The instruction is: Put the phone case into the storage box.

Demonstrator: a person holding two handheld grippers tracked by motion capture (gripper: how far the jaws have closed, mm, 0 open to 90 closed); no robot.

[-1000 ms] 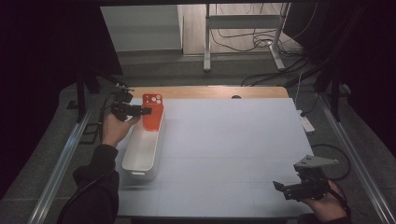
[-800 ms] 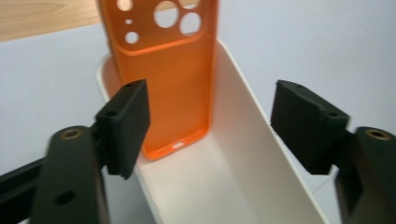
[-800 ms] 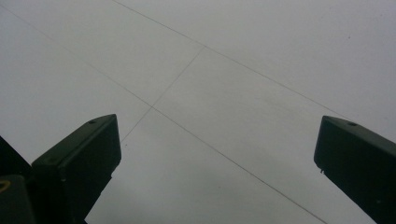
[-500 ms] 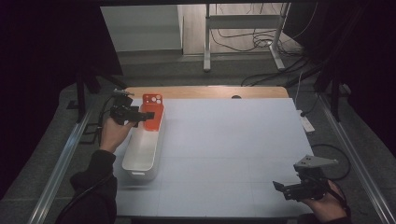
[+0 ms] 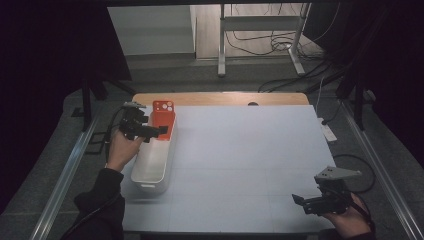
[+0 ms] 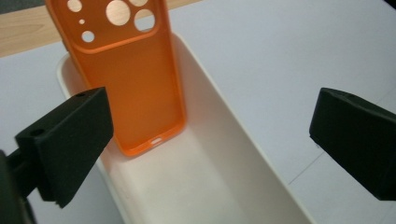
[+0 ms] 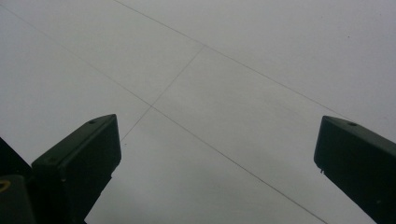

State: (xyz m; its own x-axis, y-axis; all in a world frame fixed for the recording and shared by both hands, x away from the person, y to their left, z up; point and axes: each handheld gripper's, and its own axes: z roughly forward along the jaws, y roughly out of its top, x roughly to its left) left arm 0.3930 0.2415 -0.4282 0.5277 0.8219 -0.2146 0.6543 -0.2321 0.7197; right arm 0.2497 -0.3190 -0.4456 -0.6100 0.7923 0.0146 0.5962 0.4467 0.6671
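Observation:
An orange phone case [image 5: 163, 117] [image 6: 135, 79] stands on its lower edge at the far end of a long white tray [image 5: 150, 172] [image 6: 243, 135], leaning against the end wall with its camera holes up. My left gripper [image 5: 158, 131] [image 6: 212, 116] hovers over the tray just short of the case. Its jaws have just been opening, now stand wide, and hold nothing. My right gripper [image 5: 299, 201] [image 7: 215, 140] is open over the bare white mat near the front right corner, and nothing is between its jaws.
The white mat [image 5: 250, 160] covers the table, with a wooden strip [image 5: 225, 98] along the far edge. Metal rails run down both sides. Cables and a table frame [image 5: 260, 45] lie on the floor beyond.
The left gripper's jaws have spread apart and let go of the orange case, and the hand has drawn back slightly toward me. The case stays leaning in the tray. The right hand has not moved.

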